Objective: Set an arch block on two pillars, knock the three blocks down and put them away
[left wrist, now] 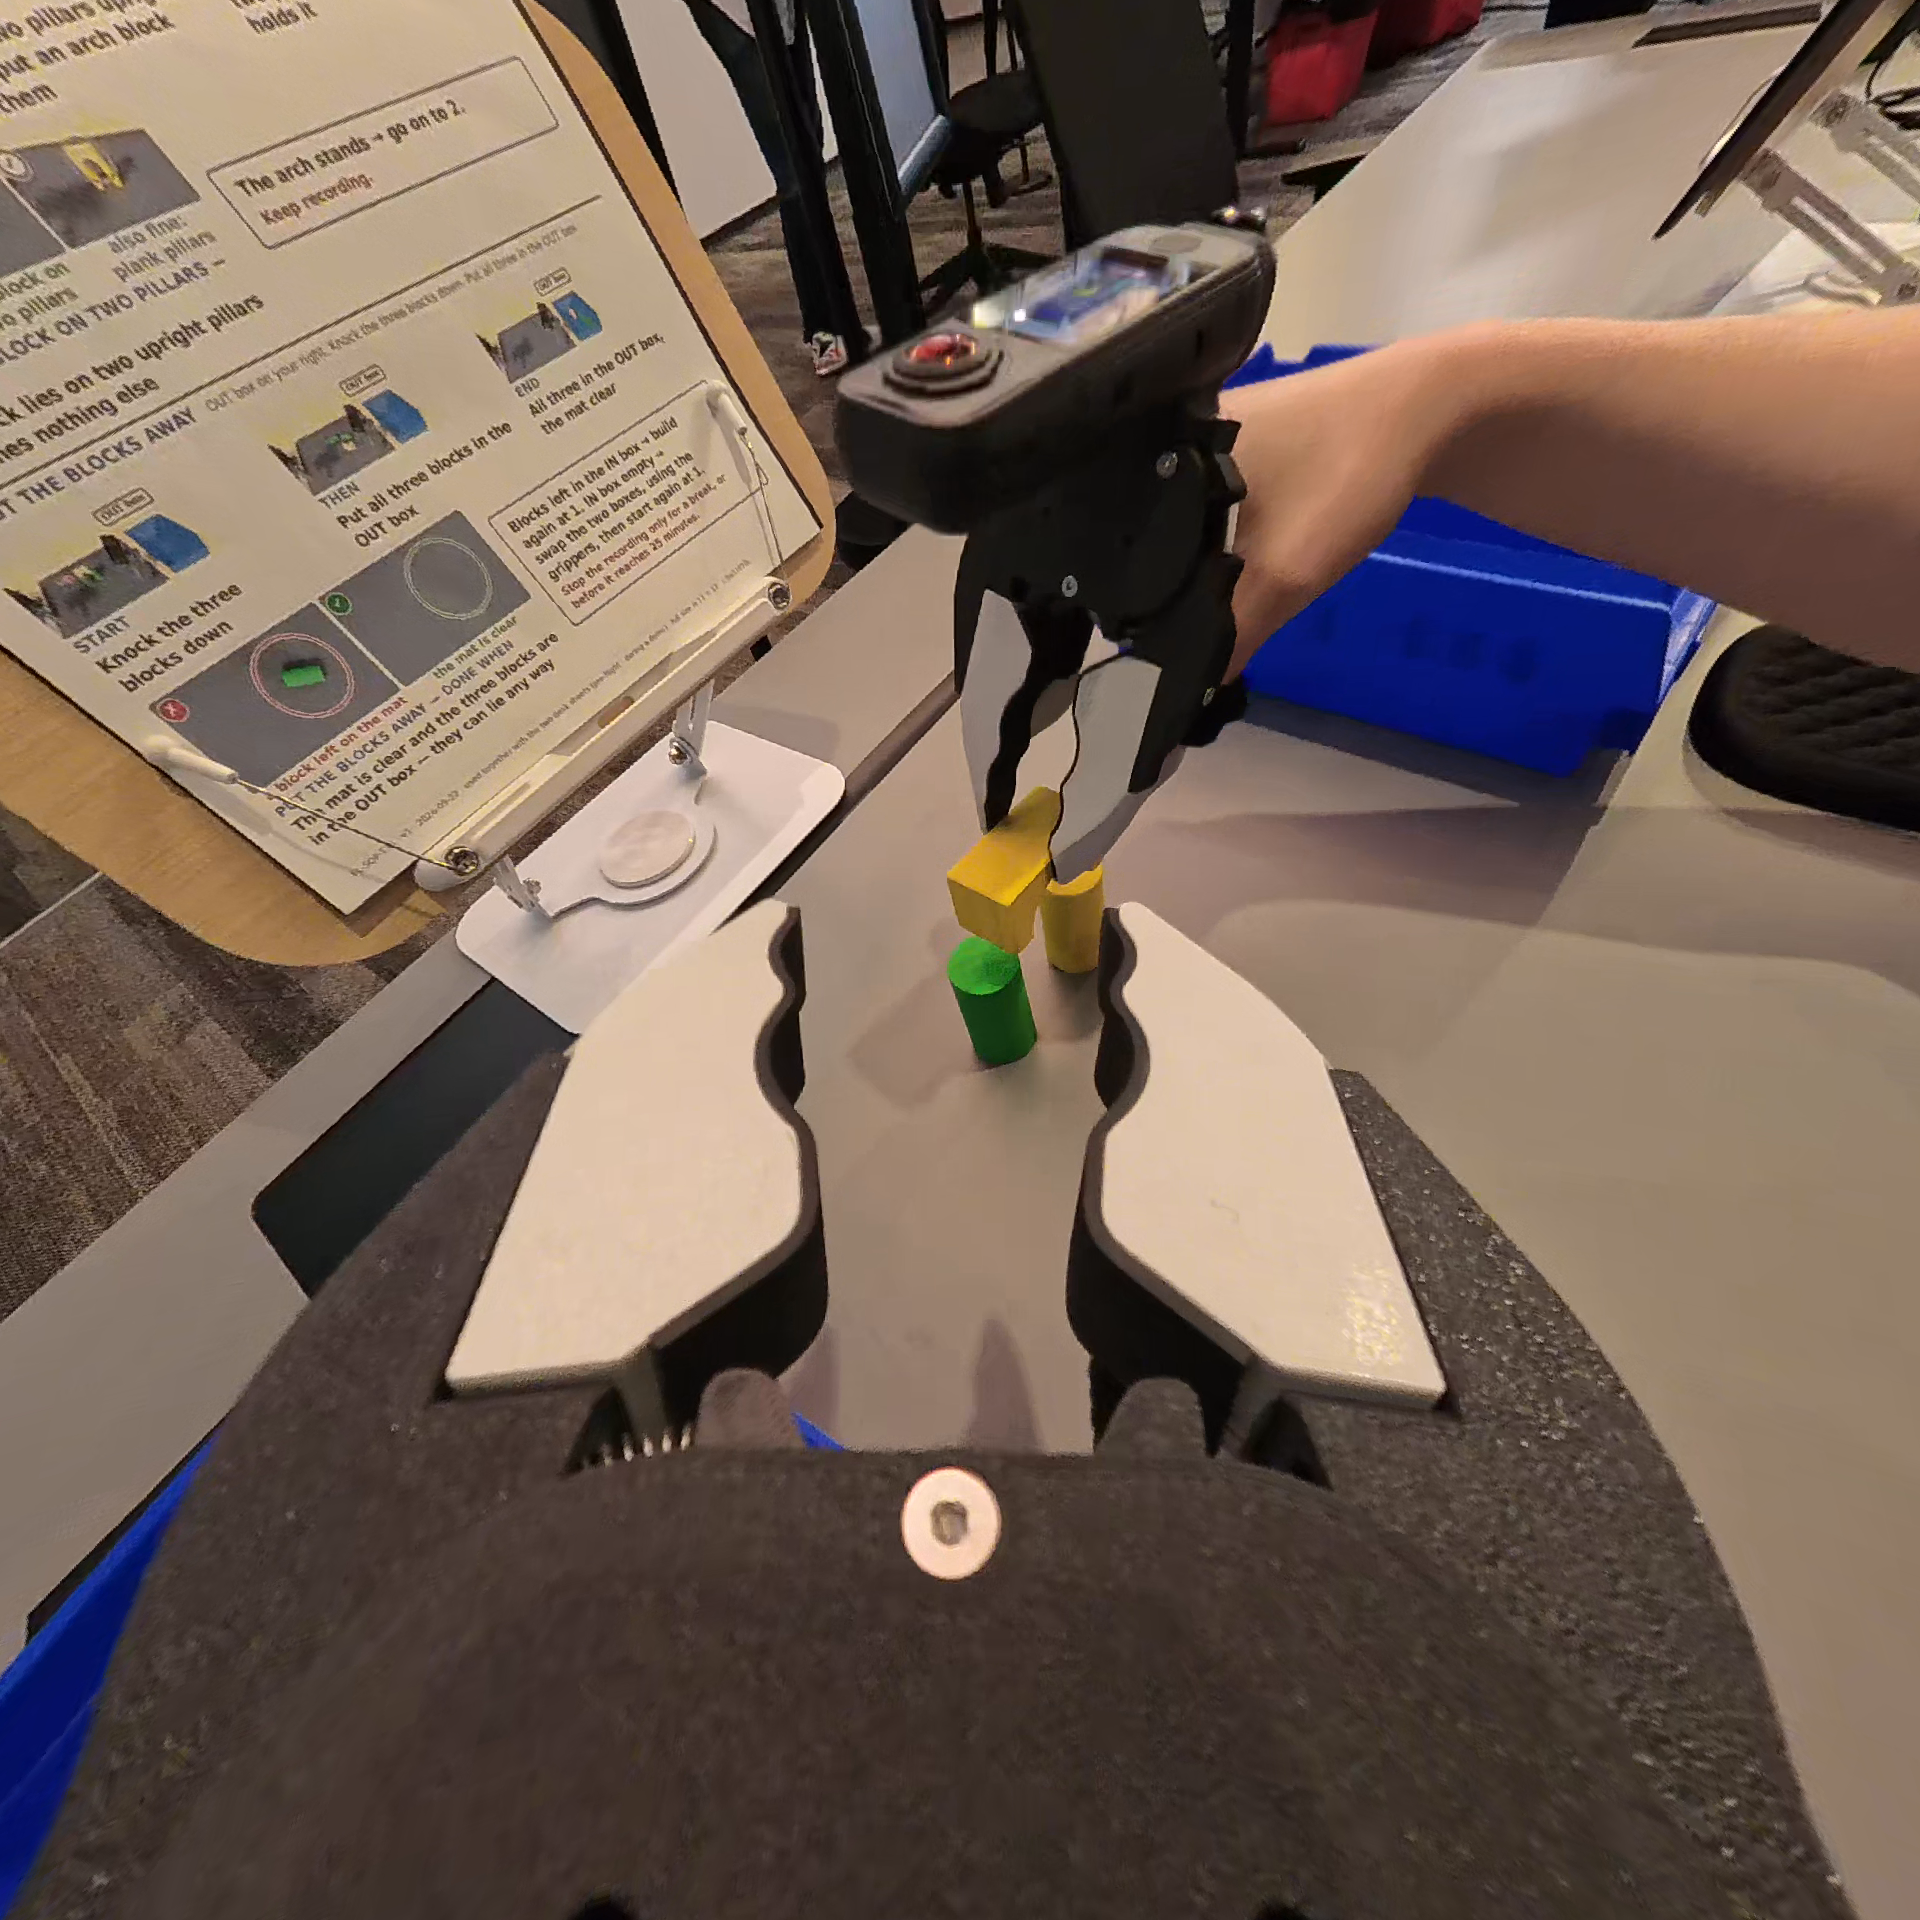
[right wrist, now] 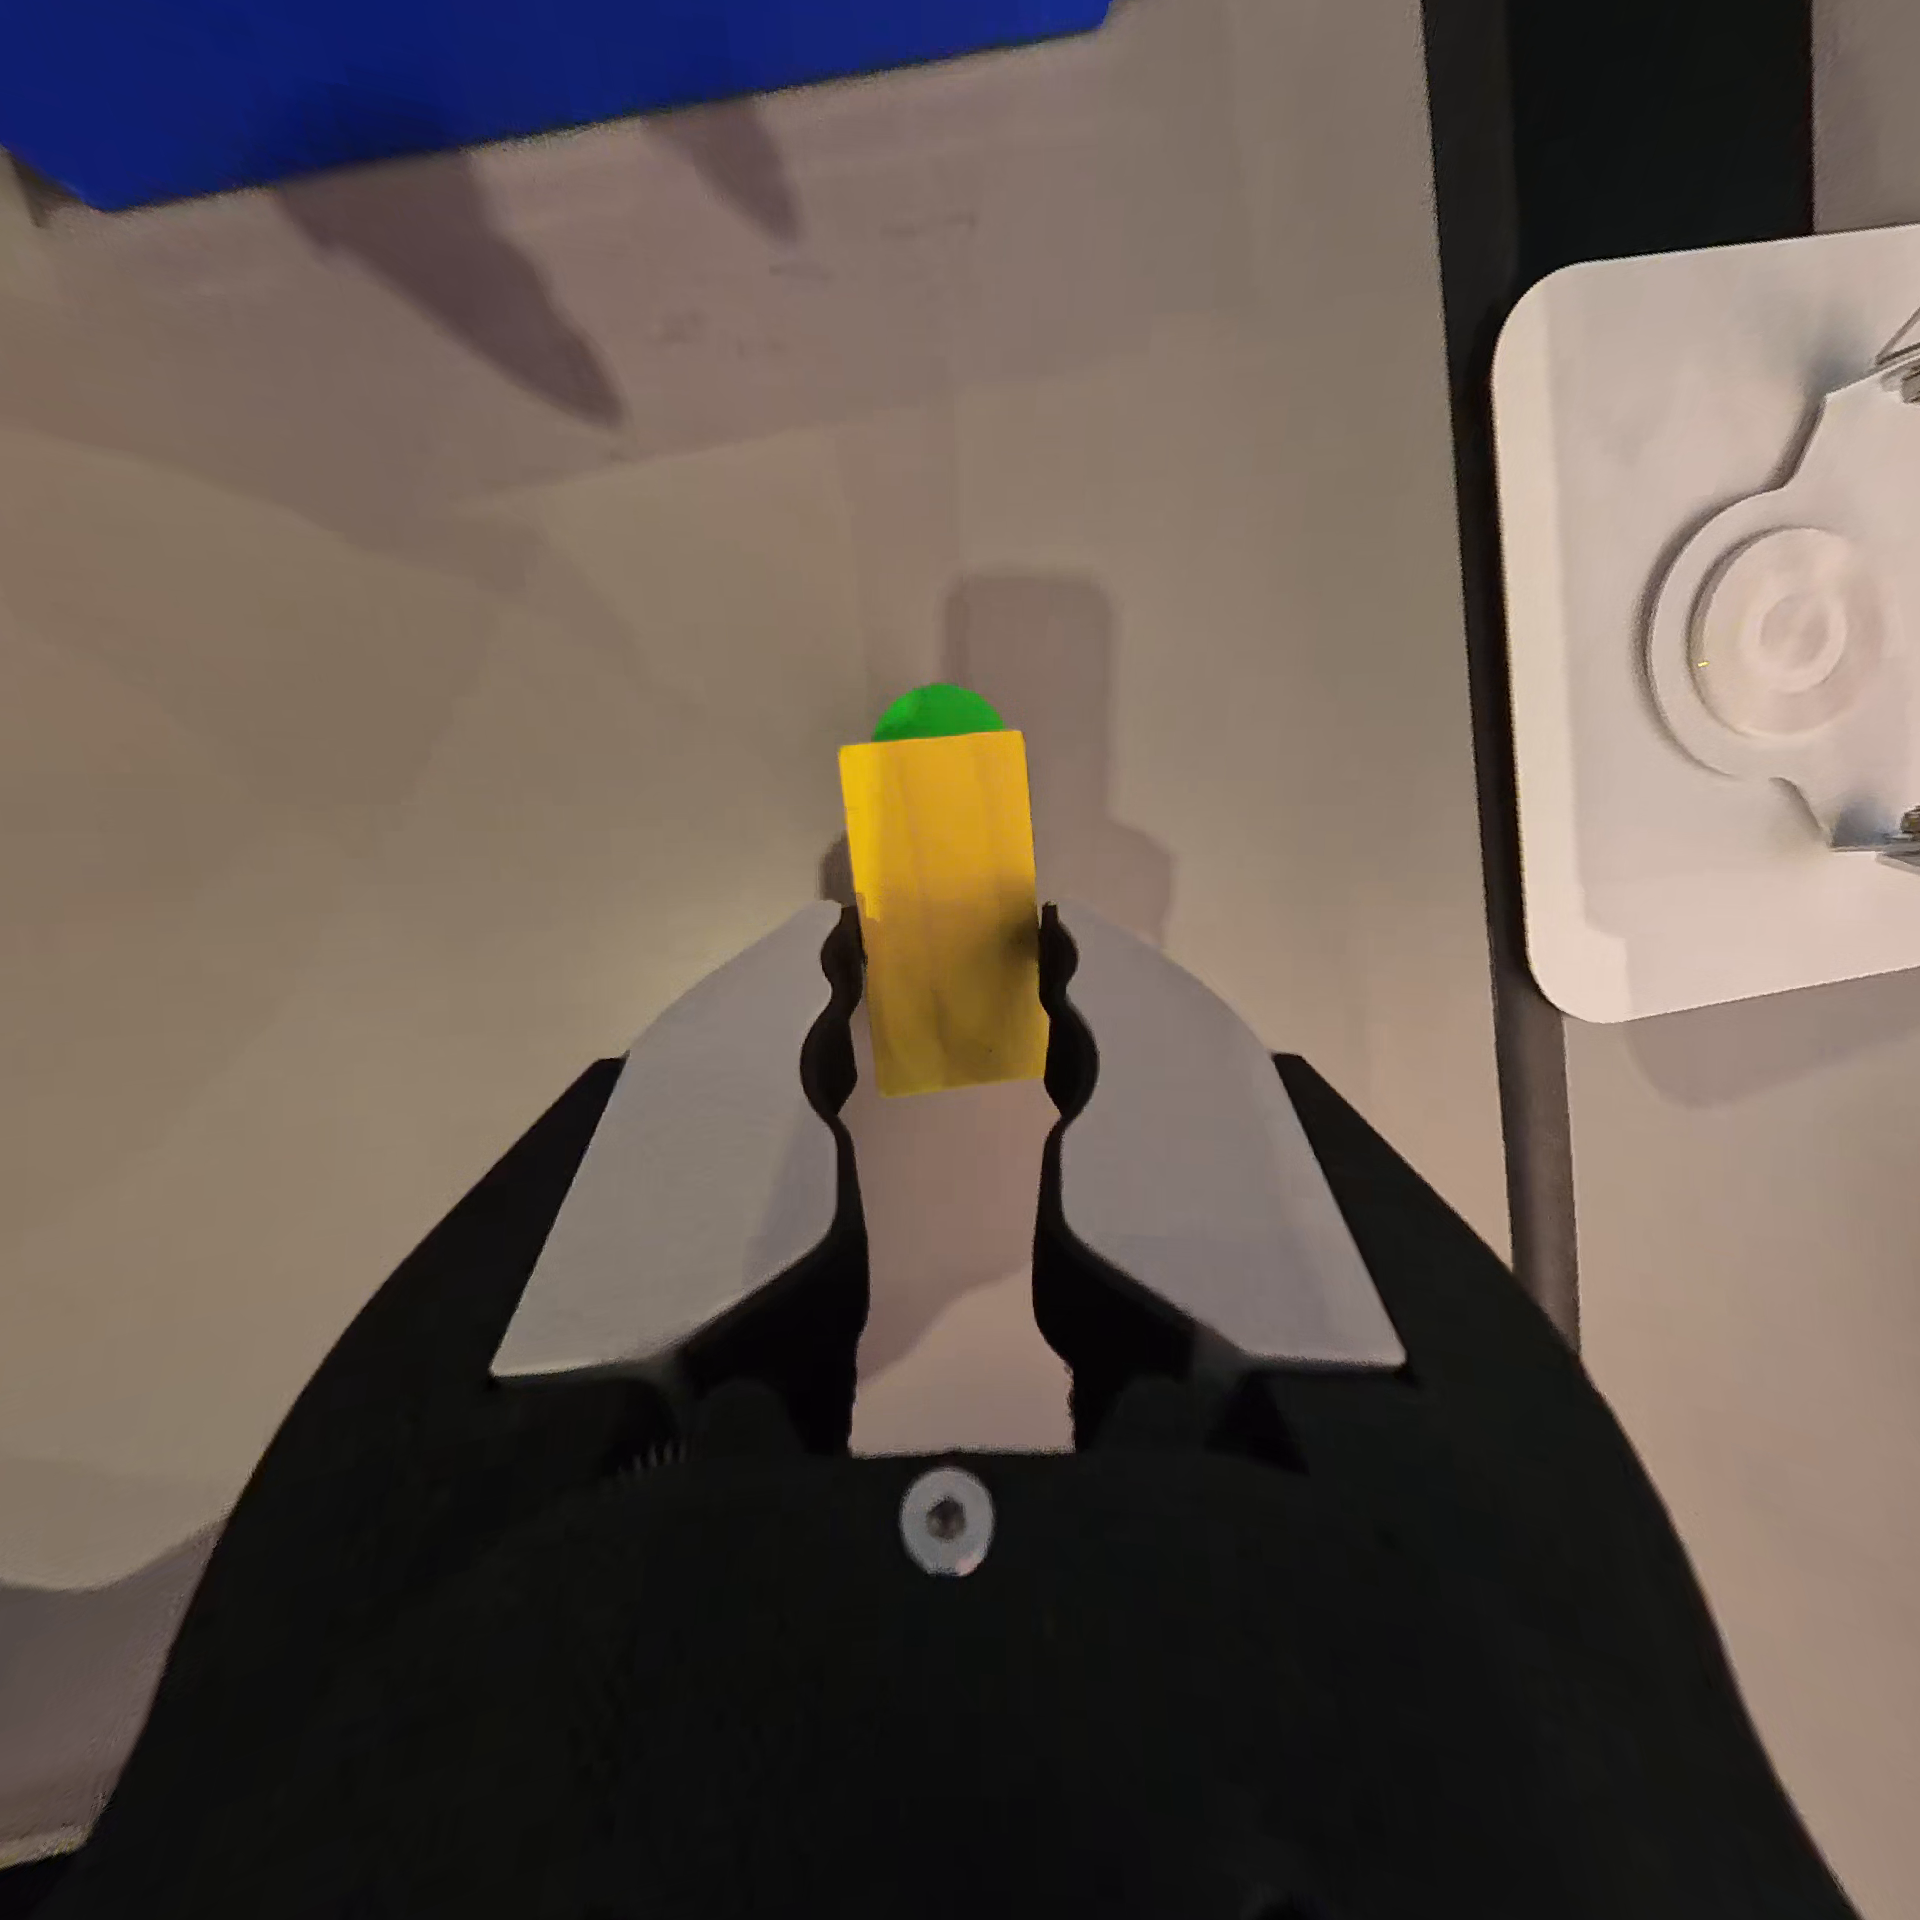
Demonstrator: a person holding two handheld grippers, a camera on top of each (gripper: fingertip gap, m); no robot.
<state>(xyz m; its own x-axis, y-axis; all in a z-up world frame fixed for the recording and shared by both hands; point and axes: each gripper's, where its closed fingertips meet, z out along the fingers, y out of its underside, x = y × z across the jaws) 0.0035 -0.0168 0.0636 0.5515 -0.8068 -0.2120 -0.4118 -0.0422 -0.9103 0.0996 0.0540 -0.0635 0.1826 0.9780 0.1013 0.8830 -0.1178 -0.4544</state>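
A green pillar [left wrist: 992,1003] and a yellow pillar [left wrist: 1075,920] stand upright and close together on the grey mat [left wrist: 1403,1091]. My right gripper [left wrist: 1039,847] comes down from above and is shut on the yellow arch block [left wrist: 997,883], which sits slightly tilted at the pillar tops. In the right wrist view the gripper [right wrist: 948,920] clamps the arch block [right wrist: 951,831] by its sides. Only the green pillar's top [right wrist: 938,712] peeks out beyond it, and the yellow pillar is hidden. My left gripper [left wrist: 956,925] is open and empty, low in front of the pillars.
A blue box [left wrist: 1455,644] stands behind the right hand, and it also shows in the right wrist view [right wrist: 416,83]. Another blue box edge [left wrist: 62,1662] is at lower left. An instruction sheet [left wrist: 312,416] leans on a white stand base [left wrist: 665,831] to the left. A black pad [left wrist: 1818,717] lies far right. Some 20 cm of space lies between my two pairs of fingers.
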